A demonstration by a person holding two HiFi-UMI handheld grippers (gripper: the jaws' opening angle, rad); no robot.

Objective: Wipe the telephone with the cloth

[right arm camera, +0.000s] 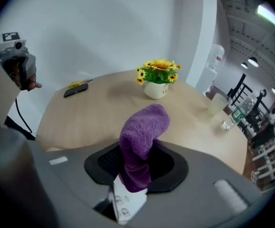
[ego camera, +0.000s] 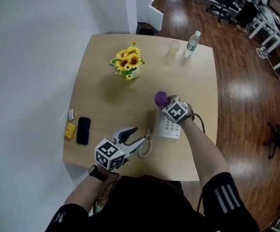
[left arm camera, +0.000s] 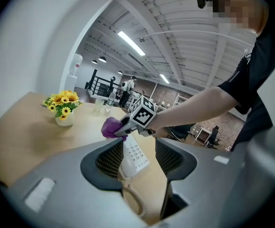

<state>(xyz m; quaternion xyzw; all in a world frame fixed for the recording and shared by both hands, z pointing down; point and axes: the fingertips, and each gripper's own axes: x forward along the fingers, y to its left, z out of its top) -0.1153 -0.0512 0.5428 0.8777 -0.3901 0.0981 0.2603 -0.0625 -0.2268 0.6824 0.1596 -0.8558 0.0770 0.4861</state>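
A white telephone (ego camera: pixel 170 128) lies on the wooden table (ego camera: pixel 101 95) near its front edge, and its coiled cord (ego camera: pixel 146 148) curls off to the left. My right gripper (ego camera: pixel 166 104) is shut on a purple cloth (ego camera: pixel 161 98) at the phone's far end. In the right gripper view the cloth (right arm camera: pixel 142 141) stands up between the jaws over the keypad (right arm camera: pixel 124 204). My left gripper (ego camera: pixel 139 134) is open at the phone's left side. The handset (left arm camera: pixel 127 161) lies between its jaws, close to the left pad, and the keypad (left arm camera: pixel 136 152) shows beyond.
A pot of sunflowers (ego camera: pixel 127 64) stands mid-table. A plastic cup (ego camera: pixel 174 46) and a water bottle (ego camera: pixel 192 43) are at the far edge. A black mobile phone (ego camera: pixel 83 130), a yellow item (ego camera: pixel 70 130) and a small silver item (ego camera: pixel 71 114) lie at the left edge.
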